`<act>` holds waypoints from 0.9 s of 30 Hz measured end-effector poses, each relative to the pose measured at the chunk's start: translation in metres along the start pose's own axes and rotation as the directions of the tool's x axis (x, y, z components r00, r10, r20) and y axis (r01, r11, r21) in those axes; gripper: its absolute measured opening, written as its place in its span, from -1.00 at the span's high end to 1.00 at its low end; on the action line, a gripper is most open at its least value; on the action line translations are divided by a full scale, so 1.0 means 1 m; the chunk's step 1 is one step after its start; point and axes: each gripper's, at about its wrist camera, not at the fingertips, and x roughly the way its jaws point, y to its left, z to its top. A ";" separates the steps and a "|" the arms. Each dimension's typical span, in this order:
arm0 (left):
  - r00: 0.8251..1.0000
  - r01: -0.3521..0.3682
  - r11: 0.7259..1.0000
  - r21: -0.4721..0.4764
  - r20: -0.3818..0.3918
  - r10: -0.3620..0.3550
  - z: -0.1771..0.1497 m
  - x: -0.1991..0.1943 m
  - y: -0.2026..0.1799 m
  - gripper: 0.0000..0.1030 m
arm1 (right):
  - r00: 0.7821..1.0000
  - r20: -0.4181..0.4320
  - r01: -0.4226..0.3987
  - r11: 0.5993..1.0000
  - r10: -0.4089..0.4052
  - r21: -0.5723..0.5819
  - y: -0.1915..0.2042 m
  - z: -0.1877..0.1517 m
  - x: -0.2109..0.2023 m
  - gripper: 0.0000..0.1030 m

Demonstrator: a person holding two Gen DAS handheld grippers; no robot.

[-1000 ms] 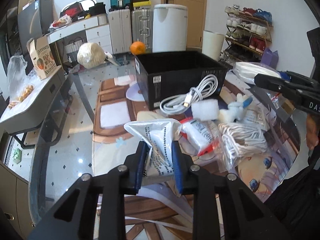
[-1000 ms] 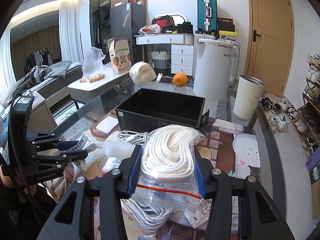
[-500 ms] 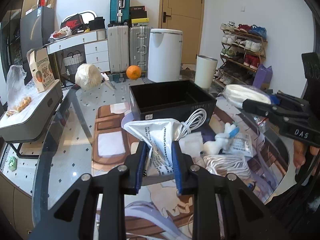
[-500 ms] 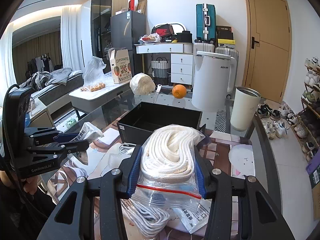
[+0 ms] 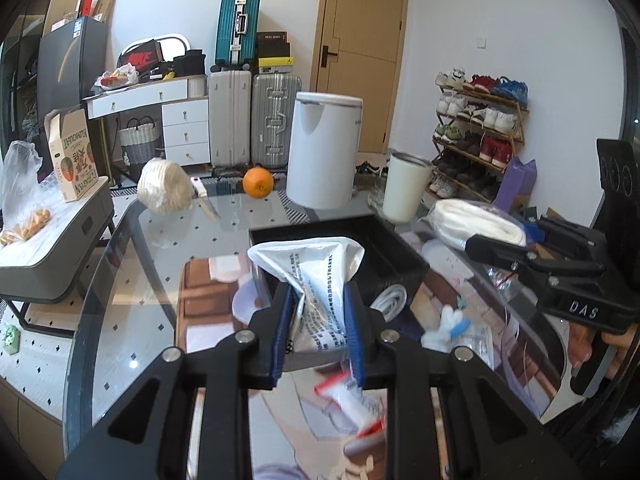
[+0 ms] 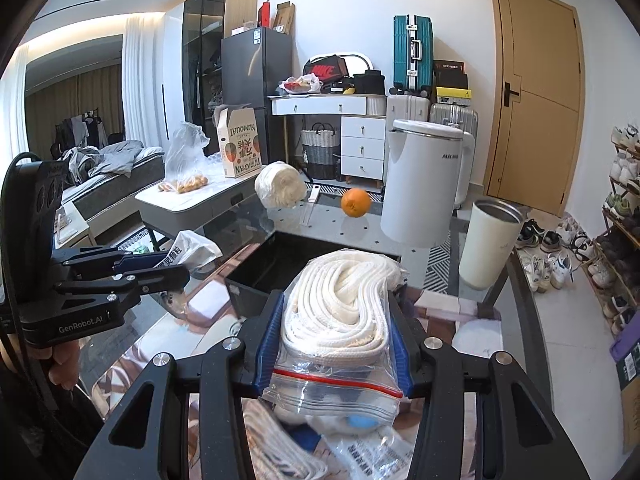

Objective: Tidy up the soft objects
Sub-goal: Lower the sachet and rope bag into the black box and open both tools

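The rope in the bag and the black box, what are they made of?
The rope looks like soft white braided cotton or nylon: a woven pattern shows on its strands. Its bag is clear shiny plastic with a red zip strip. The black box looks like matte cardboard or plastic; I can't tell which.

White printed pouch (image 5: 316, 280) and bagged white rope (image 6: 340, 312), both held aloft

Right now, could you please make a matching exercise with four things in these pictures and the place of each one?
Things:
1. rope bag
2. printed pouch
3. orange
4. black box

Places:
A. on the glass table, beside the white bin
B. in the left tongs
C. on the table, open, ahead of both tongs
D. in the right tongs

Pairs: 1-D, 2-B, 3-A, 4-C
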 end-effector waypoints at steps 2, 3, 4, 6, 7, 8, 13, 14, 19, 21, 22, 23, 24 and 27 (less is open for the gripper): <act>1.000 0.001 1.000 0.000 0.011 -0.001 0.007 0.006 0.002 0.55 | 1.000 0.002 0.002 1.000 -0.002 -0.004 -0.001 0.006 0.004 0.09; 1.000 0.001 1.000 0.000 0.013 -0.001 0.010 0.008 0.002 0.55 | 1.000 0.002 0.000 1.000 0.000 -0.006 -0.002 0.008 0.007 0.09; 1.000 0.002 1.000 -0.002 0.015 -0.002 0.014 0.012 0.002 0.55 | 1.000 0.001 -0.002 1.000 0.002 -0.008 -0.002 0.011 0.011 0.10; 1.000 0.005 1.000 -0.004 0.020 -0.005 0.019 0.019 0.004 0.55 | 1.000 -0.002 -0.004 1.000 0.004 -0.010 -0.003 0.016 0.018 0.09; 1.000 0.006 1.000 -0.003 0.021 -0.006 0.021 0.022 0.005 0.55 | 1.000 -0.004 -0.006 1.000 0.006 -0.010 -0.003 0.018 0.022 0.09; 1.000 0.007 1.000 -0.002 0.022 -0.007 0.023 0.026 0.005 0.55 | 1.000 -0.005 -0.008 1.000 0.008 -0.008 -0.004 0.019 0.025 0.09; 1.000 0.006 1.000 0.003 0.012 -0.006 0.029 0.048 0.004 0.55 | 1.000 -0.020 -0.016 1.000 0.015 -0.007 -0.006 0.026 0.046 0.10; 1.000 0.005 1.000 0.000 0.010 -0.005 0.030 0.053 0.005 0.55 | 1.000 -0.024 -0.018 1.000 0.018 -0.005 -0.006 0.027 0.051 0.10; 1.000 0.006 1.000 -0.003 -0.003 -0.006 0.032 0.073 0.009 0.55 | 0.999 -0.047 -0.027 1.000 0.027 -0.007 -0.012 0.031 0.073 0.10; 1.000 0.002 1.000 -0.005 -0.014 -0.002 0.032 0.081 0.011 0.55 | 0.998 -0.056 -0.032 0.999 0.031 -0.005 -0.013 0.031 0.081 0.10; 1.000 0.002 1.000 -0.007 -0.018 -0.002 0.031 0.085 0.012 0.55 | 0.998 -0.060 -0.032 0.999 0.032 -0.005 -0.012 0.031 0.085 0.10; 1.000 0.001 1.000 -0.008 -0.024 -0.002 0.030 0.089 0.012 0.55 | 0.998 -0.061 -0.032 0.999 0.032 -0.007 -0.013 0.031 0.088 0.10; 1.000 0.003 1.000 -0.007 -0.027 -0.004 0.030 0.092 0.013 0.55 | 0.997 -0.063 -0.034 0.999 0.034 -0.009 -0.013 0.032 0.092 0.10; 0.999 0.003 1.000 0.002 -0.040 -0.003 0.029 0.102 0.011 0.55 | 0.997 -0.075 -0.029 0.999 0.027 -0.023 -0.013 0.033 0.102 0.10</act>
